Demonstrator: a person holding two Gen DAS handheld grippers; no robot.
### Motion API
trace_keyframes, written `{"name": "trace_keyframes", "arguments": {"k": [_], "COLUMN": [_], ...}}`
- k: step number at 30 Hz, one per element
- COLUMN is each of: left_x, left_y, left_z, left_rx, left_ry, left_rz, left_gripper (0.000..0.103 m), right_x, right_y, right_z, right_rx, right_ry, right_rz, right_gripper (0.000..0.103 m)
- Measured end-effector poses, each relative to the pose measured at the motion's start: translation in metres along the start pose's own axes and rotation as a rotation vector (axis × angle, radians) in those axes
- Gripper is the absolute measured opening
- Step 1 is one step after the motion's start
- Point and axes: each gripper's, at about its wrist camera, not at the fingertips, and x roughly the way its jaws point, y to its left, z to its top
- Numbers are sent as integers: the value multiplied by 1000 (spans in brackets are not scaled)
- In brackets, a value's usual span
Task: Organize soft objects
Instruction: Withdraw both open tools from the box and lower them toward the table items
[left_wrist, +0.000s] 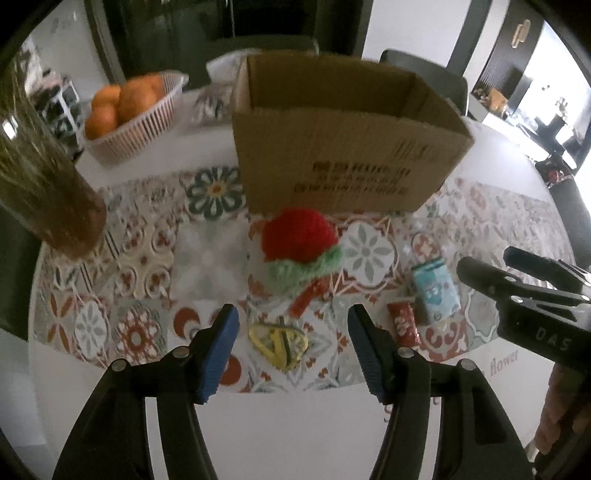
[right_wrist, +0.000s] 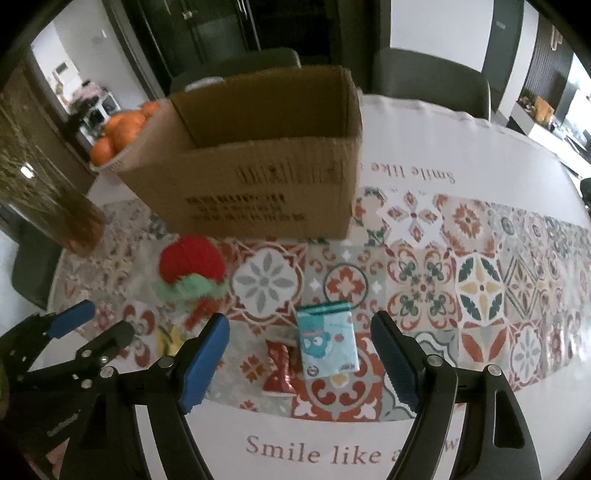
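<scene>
Here both grippers hang spread and empty over the table (right_wrist: 461, 140): the left gripper (left_wrist: 291, 347) has the flat yellow heart-shaped piece (left_wrist: 279, 345) right between its fingertips but untouched, and the right gripper (right_wrist: 299, 363) frames the blue tissue pack (right_wrist: 328, 339), with the red wrapped packet (right_wrist: 280, 367) just beside that pack toward the left fingertip. Beyond the left gripper lies the red and green knitted toy (left_wrist: 301, 251), and past it the open cardboard box (left_wrist: 332, 140), likely the place everything should go. The risk I judge highest: the right gripper closing could catch packet and pack together, or nudge the packet away, since they touch. The thin heart may slip under the fingertips if they close too high. The 2 grippers sit near each other and could collide. Count: 1 box, 1 toy, 1 heart, 1 pack, 1 packet, 1 basket of oranges (left_wrist: 129, 122)
</scene>
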Motion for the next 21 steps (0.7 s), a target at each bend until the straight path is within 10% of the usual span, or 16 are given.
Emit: {"name": "trace_keyframes", "arguments": {"k": [21], "left_x": [71], "left_y": [8], "left_z": [-17], "left_rx": [-71], "left_ry": [233], "left_rz": [-29], "left_gripper": [68], "right_x": [62], "right_y": [-10], "right_z": [-16], "right_rx": [38], "right_ry": [146], "right_rz": [-44], "right_gripper": [80]}}
